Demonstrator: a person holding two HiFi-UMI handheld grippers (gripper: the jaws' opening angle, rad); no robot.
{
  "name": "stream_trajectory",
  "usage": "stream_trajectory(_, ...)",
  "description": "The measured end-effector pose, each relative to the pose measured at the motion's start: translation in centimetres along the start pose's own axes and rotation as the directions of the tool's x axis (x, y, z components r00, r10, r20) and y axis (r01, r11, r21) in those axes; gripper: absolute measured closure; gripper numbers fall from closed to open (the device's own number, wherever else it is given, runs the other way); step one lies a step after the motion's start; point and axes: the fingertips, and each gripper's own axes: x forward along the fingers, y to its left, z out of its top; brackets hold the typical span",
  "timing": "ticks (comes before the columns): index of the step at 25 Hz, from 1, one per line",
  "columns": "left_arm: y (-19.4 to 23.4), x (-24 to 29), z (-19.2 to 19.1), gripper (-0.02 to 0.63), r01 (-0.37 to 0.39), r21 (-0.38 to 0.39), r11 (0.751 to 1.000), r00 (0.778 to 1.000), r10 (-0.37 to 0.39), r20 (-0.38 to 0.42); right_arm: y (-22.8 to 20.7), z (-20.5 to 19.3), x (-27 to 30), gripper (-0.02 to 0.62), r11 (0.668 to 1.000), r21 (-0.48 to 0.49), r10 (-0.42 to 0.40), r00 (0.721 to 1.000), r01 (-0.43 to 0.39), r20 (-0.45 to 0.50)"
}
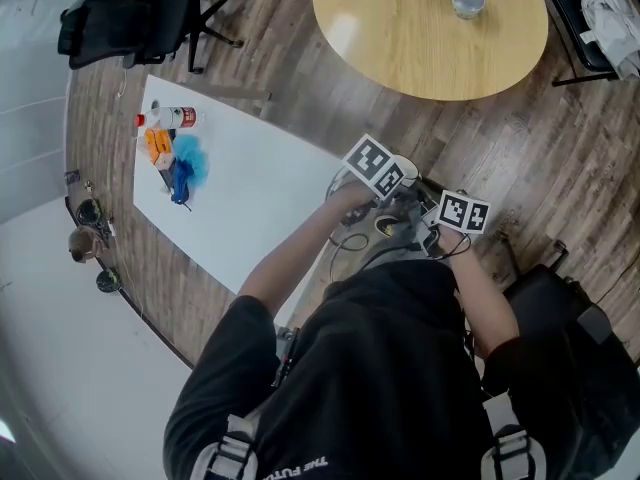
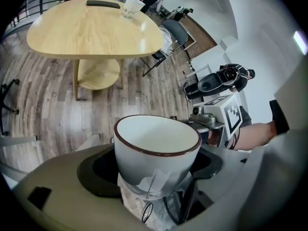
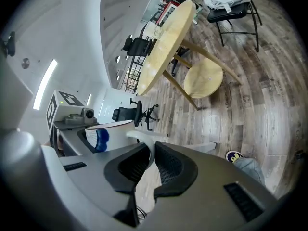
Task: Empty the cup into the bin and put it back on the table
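A white cup [image 2: 156, 148] with a brown rim stands tilted between the jaws of my left gripper [image 2: 156, 166], which is shut on its body. Its inside looks empty. Crumpled pale paper [image 2: 144, 196] and a wire loop show just below it. In the right gripper view, my right gripper [image 3: 153, 160] is shut on the cup's white handle [image 3: 146, 143]; the cup's body [image 3: 108, 131] with a blue mark is left of it. In the head view both grippers, left [image 1: 378, 168] and right [image 1: 458, 213], meet close in front of the person, and the cup is mostly hidden.
A white table [image 1: 260, 188] to the left carries a bottle [image 1: 170, 118] and a blue cloth [image 1: 185, 163]. A round wooden table [image 1: 400, 48] with a small glass cup [image 1: 466, 0] stands ahead. A black office chair [image 1: 140, 18] and a chair with white clothes [image 1: 605, 8] flank it.
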Motion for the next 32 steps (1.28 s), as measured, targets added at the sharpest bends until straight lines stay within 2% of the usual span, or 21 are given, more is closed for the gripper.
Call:
stream_trajectory(7,0.1,0.1,-0.2,0.202,-0.011,-0.006,1.0,1.0,0.011,-0.009,-0.1,-0.2,0.1,0.548,1.0,0.018,0.006,1.0,-0.006,0.004)
stream_trajectory(13,-0.2,-0.1,0.1,0.202,-0.007,-0.003,1.0,1.0,0.007,0.023,0.0,0.2,-0.2,0.548,1.0,-0.01,0.002,1.0,-0.002,0.009)
stream_trajectory(16,-0.7,-1.4,0.2,0.202,0.002,0.025,1.0,0.991,-0.005,0.13,1.5,0.7,-0.5,0.548,0.994,-0.111,-0.005,1.0,0.007,0.016)
stream_trajectory(18,-1.2,-3.1,0.3,0.201,-0.011,0.053,0.999,0.971,-0.002,0.24,3.3,1.6,-0.8,0.548,0.972,-0.236,-0.009,0.999,0.017,0.035)
stream_trajectory(19,-1.5,-4.2,0.4,0.202,-0.024,0.066,0.998,0.954,0.003,0.301,4.4,2.2,-1.0,0.548,0.95,-0.311,-0.008,0.999,0.022,0.047)
stream_trajectory(21,-1.9,-6.5,0.5,0.201,-0.06,0.085,0.995,0.905,0.018,0.425,7.2,3.4,-1.2,0.548,0.884,-0.466,0.008,0.997,0.027,0.072)
stream_trajectory(23,-2.2,-9.3,0.4,0.202,-0.114,0.093,0.989,0.835,0.045,0.549,10.6,4.4,-1.0,0.548,0.791,-0.612,0.045,0.996,0.014,0.081)
stream_trajectory(25,-2.2,-12.5,-0.3,0.202,-0.185,0.078,0.98,0.739,0.086,0.669,14.4,4.8,-0.5,0.548,0.675,-0.738,0.095,0.993,-0.017,0.064)
stream_trajectory(28,-2.0,-17.1,-3.2,0.202,-0.298,0.032,0.954,0.572,0.152,0.806,20.4,3.3,0.7,0.548,0.484,-0.872,0.171,0.985,-0.072,0.014)
stream_trajectory(30,-1.7,-19.7,-6.4,0.202,-0.357,-0.02,0.934,0.468,0.198,0.861,24.2,0.9,1.8,0.548,0.37,-0.921,0.218,0.975,-0.122,-0.042)
stream_trajectory(32,-1.0,-21.5,-10.0,0.202,-0.395,-0.1,0.913,0.378,0.261,0.888,27.2,-2.2,3.2,0.548,0.261,-0.945,0.249,0.96,-0.197,-0.131)
